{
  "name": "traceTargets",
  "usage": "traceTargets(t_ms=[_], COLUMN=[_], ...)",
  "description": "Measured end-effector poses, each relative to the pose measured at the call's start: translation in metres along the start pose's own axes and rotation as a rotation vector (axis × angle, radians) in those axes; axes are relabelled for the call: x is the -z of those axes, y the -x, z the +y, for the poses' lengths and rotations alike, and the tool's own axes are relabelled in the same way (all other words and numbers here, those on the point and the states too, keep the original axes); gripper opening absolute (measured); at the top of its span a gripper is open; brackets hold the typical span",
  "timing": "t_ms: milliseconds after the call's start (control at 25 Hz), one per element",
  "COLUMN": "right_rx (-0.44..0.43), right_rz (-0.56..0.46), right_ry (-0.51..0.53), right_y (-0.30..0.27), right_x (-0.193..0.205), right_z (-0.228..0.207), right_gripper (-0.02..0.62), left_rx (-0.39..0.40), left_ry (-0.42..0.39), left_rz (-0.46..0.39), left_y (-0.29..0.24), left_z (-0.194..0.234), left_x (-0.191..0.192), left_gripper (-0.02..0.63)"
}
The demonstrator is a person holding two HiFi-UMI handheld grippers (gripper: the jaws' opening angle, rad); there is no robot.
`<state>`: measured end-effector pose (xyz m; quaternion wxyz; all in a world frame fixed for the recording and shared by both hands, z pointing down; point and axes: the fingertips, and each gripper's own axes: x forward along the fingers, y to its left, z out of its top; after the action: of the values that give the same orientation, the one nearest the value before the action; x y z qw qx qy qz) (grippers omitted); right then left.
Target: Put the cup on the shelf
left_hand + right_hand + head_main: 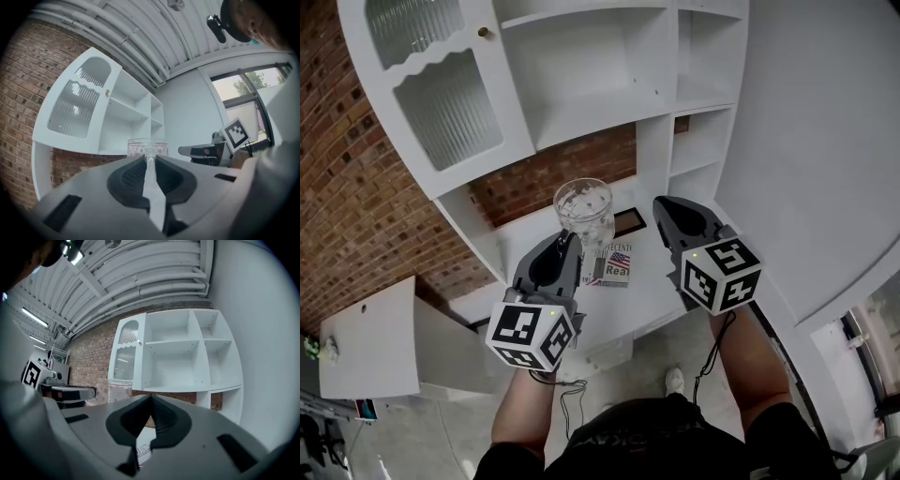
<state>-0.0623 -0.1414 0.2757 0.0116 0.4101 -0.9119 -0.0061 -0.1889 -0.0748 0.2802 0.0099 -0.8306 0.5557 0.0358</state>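
A clear glass cup [584,211] hangs in the air in front of the white shelf unit [591,103], above its lower ledge. My left gripper [567,241] is shut on the cup's near side; in the left gripper view a strip of glass shows between the jaws, with the cup [147,146] just beyond the tips. My right gripper [667,210] is level with the cup, to its right and apart from it. Its jaws meet at the tips [150,397] with nothing between them. In the right gripper view the cup [119,390] appears at the left.
The shelf unit [173,357] has several empty white compartments and a ribbed-glass door [441,84] at the left. A printed magazine [617,262] lies on the white ledge [652,295] below the cup. A brick wall [347,197] stands behind, and a white wall [816,141] is at the right.
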Motion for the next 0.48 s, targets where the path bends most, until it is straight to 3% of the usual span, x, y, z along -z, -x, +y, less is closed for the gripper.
traceTargets(t_ms=[480], right_rx=[-0.091], right_rz=[-0.026], right_ry=[-0.002], right_y=[-0.03], right_x=[-0.005], right_z=[-0.071], right_gripper=[0.0], left_rx=[-0.082], left_ry=[-0.022], left_rz=[0.004], left_y=[-0.072], left_z=[-0.016], left_x=[0.002], left_gripper=[0.031])
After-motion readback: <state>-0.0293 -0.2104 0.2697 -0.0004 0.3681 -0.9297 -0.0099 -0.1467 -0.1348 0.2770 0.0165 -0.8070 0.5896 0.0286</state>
